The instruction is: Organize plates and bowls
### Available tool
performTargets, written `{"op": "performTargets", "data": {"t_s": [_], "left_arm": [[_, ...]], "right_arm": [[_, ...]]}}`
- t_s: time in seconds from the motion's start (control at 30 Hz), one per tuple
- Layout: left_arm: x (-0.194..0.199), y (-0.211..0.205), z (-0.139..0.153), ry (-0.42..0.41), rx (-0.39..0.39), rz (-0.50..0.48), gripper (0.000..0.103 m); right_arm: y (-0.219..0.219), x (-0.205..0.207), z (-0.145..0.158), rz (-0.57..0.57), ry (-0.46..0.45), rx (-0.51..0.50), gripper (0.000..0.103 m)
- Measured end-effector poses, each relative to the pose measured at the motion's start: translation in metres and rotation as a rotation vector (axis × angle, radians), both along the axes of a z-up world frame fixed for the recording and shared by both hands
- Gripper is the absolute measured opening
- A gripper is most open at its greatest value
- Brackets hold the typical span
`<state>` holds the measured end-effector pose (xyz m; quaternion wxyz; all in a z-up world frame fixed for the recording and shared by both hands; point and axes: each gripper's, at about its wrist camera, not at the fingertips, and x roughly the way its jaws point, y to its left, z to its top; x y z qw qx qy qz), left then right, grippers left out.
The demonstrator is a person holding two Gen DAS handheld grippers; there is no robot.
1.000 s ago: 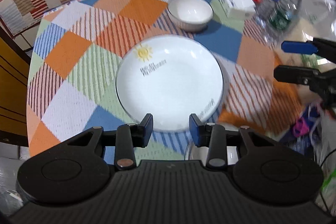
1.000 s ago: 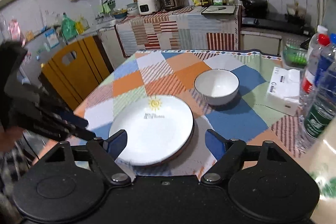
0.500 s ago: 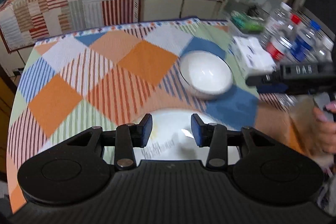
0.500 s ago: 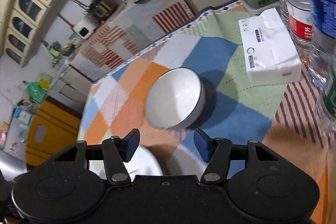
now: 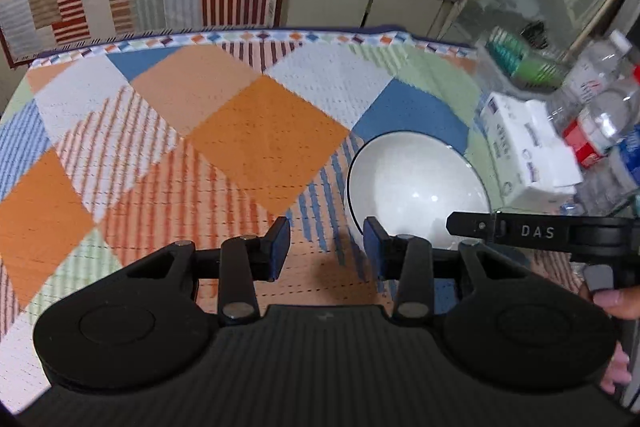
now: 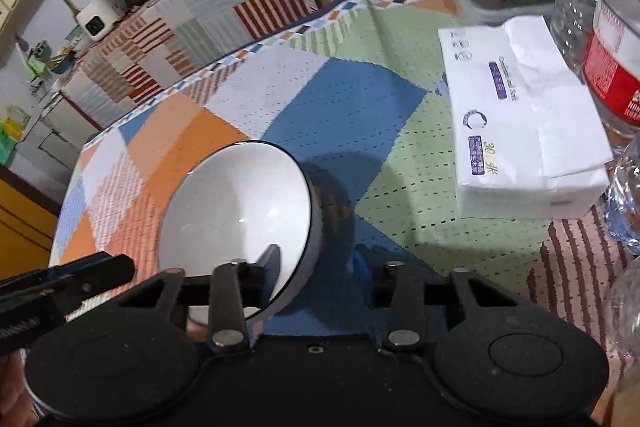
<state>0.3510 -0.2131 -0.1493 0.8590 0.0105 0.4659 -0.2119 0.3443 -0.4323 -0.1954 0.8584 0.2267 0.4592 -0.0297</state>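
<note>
Our right gripper (image 6: 316, 267) is nearer. Its jaws are wide apart, one finger inside the white bowl (image 6: 236, 211) at lower left of its view, one outside. Our left gripper (image 5: 325, 247) gapes, holding nothing, the bowl to its right.

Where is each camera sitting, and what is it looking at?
Left wrist: rides the left gripper, looking across the checkered tablecloth toward the kitchen counter; its open jaws, the right gripper and a hand show.
Right wrist: rides the right gripper, looking down at the bowl; open jaws straddle its rim.
Both see the bowl and tissue pack.
</note>
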Motion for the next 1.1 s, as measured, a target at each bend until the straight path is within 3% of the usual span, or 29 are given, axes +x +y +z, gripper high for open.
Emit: {"op": "performTargets", "data": {"t_s": [0.13,0.27,0.3,0.43,0.5,0.6,0.83,1.1], "left_arm": [[0.006,-0.018,-0.01,0.012,0.005,0.003,0.036],[0.009,-0.03,-0.016,0.083,-0.014,-0.004,0.015],[0.006,-0.032,-0.015,0.075,-0.003,-0.001,0.014],[-0.007,-0.041,-0.006,0.092,0.05,-0.035,0.014],[-0.017,-0.042,0.001,0.113,0.059,-0.071,0.014],[-0.033,-0.039,0.015,0.141,0.046,-0.118,0.014],[-0.081,-0.022,0.05,0.215,0.003,-0.181,0.014],[-0.149,0.013,0.094,0.214,-0.029,-0.201,0.014]], "right_arm": [[-0.001,0.002,-0.004,-0.015,-0.021,-0.001,0.019],[-0.006,0.004,-0.012,-0.031,-0.012,0.02,0.014],[-0.009,0.004,-0.013,-0.036,-0.017,0.043,0.008],[-0.012,-0.003,-0.012,-0.067,0.014,0.103,0.009],[-0.009,-0.013,-0.003,-0.053,0.032,0.081,0.009],[-0.001,-0.033,0.015,-0.015,0.061,0.017,0.01],[0.006,-0.086,0.06,0.063,0.064,-0.029,0.01],[0.028,-0.146,0.102,0.203,0.054,-0.058,0.011]]}}
